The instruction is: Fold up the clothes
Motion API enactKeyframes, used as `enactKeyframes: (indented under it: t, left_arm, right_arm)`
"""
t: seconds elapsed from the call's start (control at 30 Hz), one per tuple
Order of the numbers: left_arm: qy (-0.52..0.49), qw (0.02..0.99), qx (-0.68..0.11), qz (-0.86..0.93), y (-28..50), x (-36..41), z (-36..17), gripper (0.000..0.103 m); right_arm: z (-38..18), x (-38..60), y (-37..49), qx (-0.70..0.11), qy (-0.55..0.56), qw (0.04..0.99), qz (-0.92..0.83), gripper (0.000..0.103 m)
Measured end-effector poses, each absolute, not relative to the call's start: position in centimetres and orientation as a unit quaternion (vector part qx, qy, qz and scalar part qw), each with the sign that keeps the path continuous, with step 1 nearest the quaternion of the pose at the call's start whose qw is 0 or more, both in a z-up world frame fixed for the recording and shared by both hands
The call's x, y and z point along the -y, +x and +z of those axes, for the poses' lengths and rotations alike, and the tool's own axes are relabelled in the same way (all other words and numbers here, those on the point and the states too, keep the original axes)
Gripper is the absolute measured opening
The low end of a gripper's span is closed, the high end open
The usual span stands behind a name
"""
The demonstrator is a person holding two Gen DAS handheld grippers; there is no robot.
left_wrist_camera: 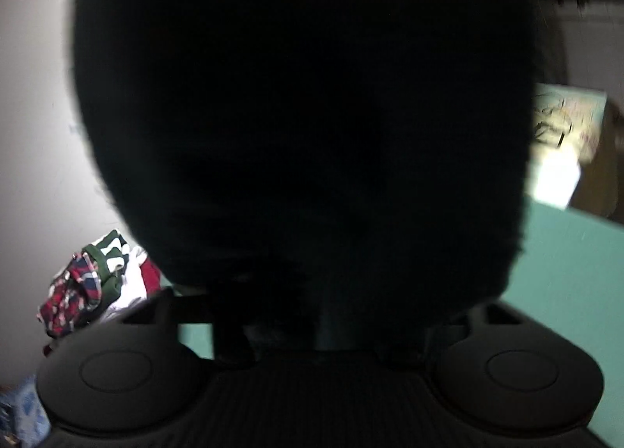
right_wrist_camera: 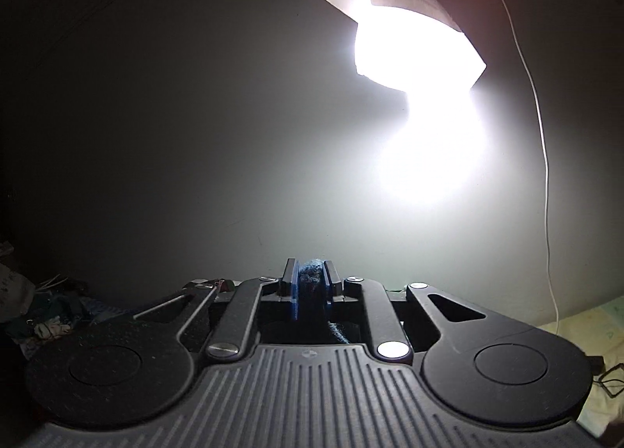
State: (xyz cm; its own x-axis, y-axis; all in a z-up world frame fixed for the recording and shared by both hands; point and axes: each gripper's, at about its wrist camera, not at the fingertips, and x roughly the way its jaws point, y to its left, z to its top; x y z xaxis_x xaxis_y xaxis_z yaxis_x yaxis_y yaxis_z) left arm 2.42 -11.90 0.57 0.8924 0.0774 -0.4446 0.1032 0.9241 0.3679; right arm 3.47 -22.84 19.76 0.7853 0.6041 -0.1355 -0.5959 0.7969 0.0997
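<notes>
One dark garment (left_wrist_camera: 304, 116) hangs right in front of the left gripper (left_wrist_camera: 312, 331), filling most of that view and hiding the fingers, so whether its jaws pinch the cloth cannot be told. Left of that gripper lies a heap of clothes (left_wrist_camera: 93, 280) on a green surface (left_wrist_camera: 565, 272). In the other view the right gripper (right_wrist_camera: 311, 280) points nearly level at a pale wall (right_wrist_camera: 175, 136), its fingers clamped on a fold of dark blue cloth (right_wrist_camera: 311, 272). A bright lamp (right_wrist_camera: 421, 50) glares above and to the right.
</notes>
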Motion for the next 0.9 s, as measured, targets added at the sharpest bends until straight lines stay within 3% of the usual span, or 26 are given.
enactKeyframes:
  t: [0.03,0.13,0.4,0.57,0.63,0.73,0.8,0.9]
  left_arm:
    - [0.183,0.955,-0.233,-0.009,2.2,11.2,1.2,0.023]
    - [0.137,0.961,-0.240,-0.010,1.1,8.3,3.3,0.018]
    - [0.067,0.966,-0.247,0.037,-0.3,0.5,6.9,0.018]
    - [0.070,0.945,-0.307,0.091,2.4,-0.6,2.3,0.020]
    - [0.078,0.934,-0.333,0.105,2.4,-0.6,0.1,0.022]
    - [0.091,0.924,-0.350,0.121,2.0,-0.2,-2.1,0.032]
    - [0.093,0.922,-0.353,0.128,1.7,-0.2,-2.7,0.039]
    - [0.080,0.922,-0.354,0.133,1.5,-0.6,-2.5,0.040]
  right_arm:
    - [19.5,22.8,3.6,-0.079,0.022,0.949,0.306,0.013]
    - [18.5,23.1,4.3,-0.083,0.016,0.961,0.264,0.013]
    - [14.1,24.2,8.2,-0.153,0.011,0.969,0.195,0.014]
    - [7.8,22.2,11.2,-0.230,-0.048,0.957,0.167,0.015]
    - [5.6,22.4,11.8,-0.265,-0.056,0.949,0.163,0.027]
    - [3.1,23.1,11.9,-0.306,-0.054,0.936,0.168,0.037]
    - [2.2,22.3,10.2,-0.307,-0.104,0.923,0.205,0.044]
    - [0.0,20.6,6.7,-0.287,-0.247,0.889,0.257,0.050]
